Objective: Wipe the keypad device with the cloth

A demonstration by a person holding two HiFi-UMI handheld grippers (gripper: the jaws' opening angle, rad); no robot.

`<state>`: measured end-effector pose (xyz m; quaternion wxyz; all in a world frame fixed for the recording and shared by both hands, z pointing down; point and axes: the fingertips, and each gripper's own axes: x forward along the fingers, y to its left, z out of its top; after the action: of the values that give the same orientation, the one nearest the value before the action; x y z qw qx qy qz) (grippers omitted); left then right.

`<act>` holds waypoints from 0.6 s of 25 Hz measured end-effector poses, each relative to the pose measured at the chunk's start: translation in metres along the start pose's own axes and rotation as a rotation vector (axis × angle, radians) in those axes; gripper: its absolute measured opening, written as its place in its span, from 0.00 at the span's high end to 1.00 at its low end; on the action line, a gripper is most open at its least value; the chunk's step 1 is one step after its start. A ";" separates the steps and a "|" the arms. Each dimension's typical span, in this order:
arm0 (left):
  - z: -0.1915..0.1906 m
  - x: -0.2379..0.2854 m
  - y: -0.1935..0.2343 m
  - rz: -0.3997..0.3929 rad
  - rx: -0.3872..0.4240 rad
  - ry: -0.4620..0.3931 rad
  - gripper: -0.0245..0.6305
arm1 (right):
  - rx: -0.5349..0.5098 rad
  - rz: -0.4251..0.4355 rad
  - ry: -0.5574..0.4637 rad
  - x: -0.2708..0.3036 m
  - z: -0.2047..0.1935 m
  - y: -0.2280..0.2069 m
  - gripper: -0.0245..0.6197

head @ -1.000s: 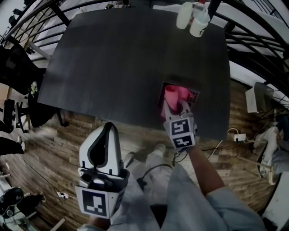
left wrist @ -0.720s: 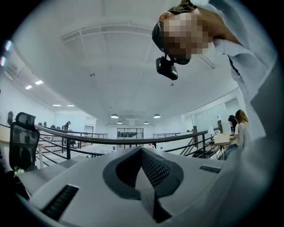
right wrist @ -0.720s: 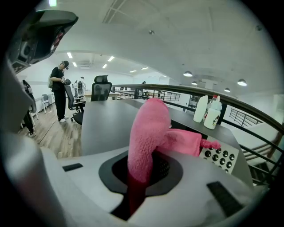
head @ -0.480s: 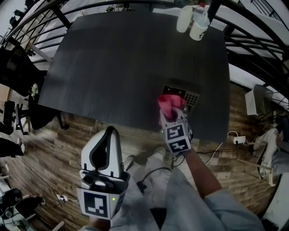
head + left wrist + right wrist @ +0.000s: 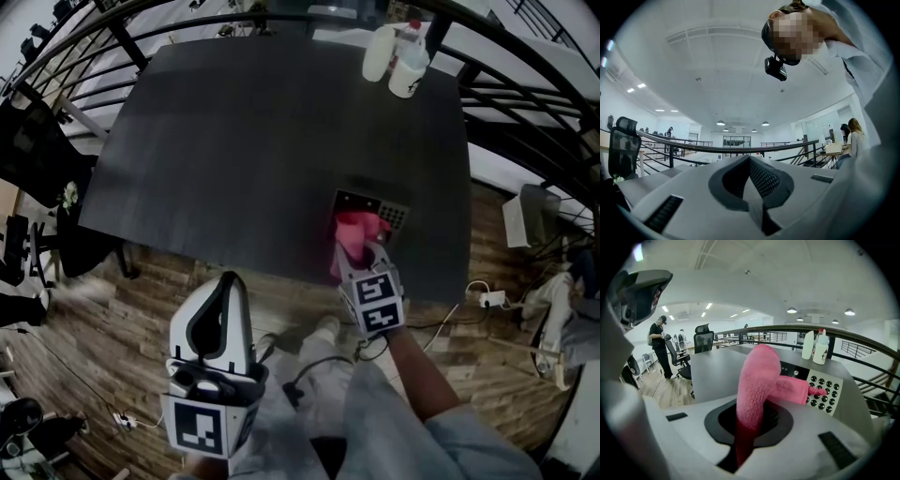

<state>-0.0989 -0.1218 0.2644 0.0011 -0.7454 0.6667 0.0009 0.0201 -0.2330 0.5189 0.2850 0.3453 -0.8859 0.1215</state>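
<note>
- Since a second ago, your left hand-held gripper (image 5: pixel 228 281) is staying low, off the near edge of the bench (image 5: pixel 262 141). Your right hand-held gripper (image 5: pixel 364 255) is drawing the cloth (image 5: pixel 354 232) back toward you and uncovering the far strip of the keypad device (image 5: pixel 389 214).
- Your left hand-held gripper is pointing up at the ceiling with its jaws pressed together and nothing between them.
- Your right hand-held gripper is clenching the pink cloth by one bunched end. The loose part is drooping forward onto the device's near-left buttons.
- The device is lying flat near the bench's near right edge.
- The cloth is looking soft, light and floppy, so it is probably buckling under a push and dragging better than it shoves. The bunched end is the sensible hold.
- The device is looking light and unanchored, so it may be sliding under pressure.
- Two white bottles (image 5: pixel 380 52) are standing together at the far edge, well apart from the device. Being opaque, they are not showing their contents.
</note>
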 end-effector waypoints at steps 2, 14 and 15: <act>0.000 -0.001 0.000 0.001 -0.004 -0.002 0.95 | -0.008 -0.003 -0.017 -0.004 0.008 -0.001 0.92; -0.001 0.000 -0.002 -0.003 -0.008 0.002 0.95 | -0.033 -0.021 -0.129 0.001 0.069 -0.017 0.92; -0.001 0.000 -0.002 -0.003 -0.008 0.002 0.95 | -0.033 -0.021 -0.137 0.002 0.074 -0.018 0.92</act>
<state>-0.0967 -0.1214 0.2657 -0.0025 -0.7462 0.6657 0.0029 -0.0003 -0.2782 0.4604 0.2304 0.3573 -0.9016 0.0798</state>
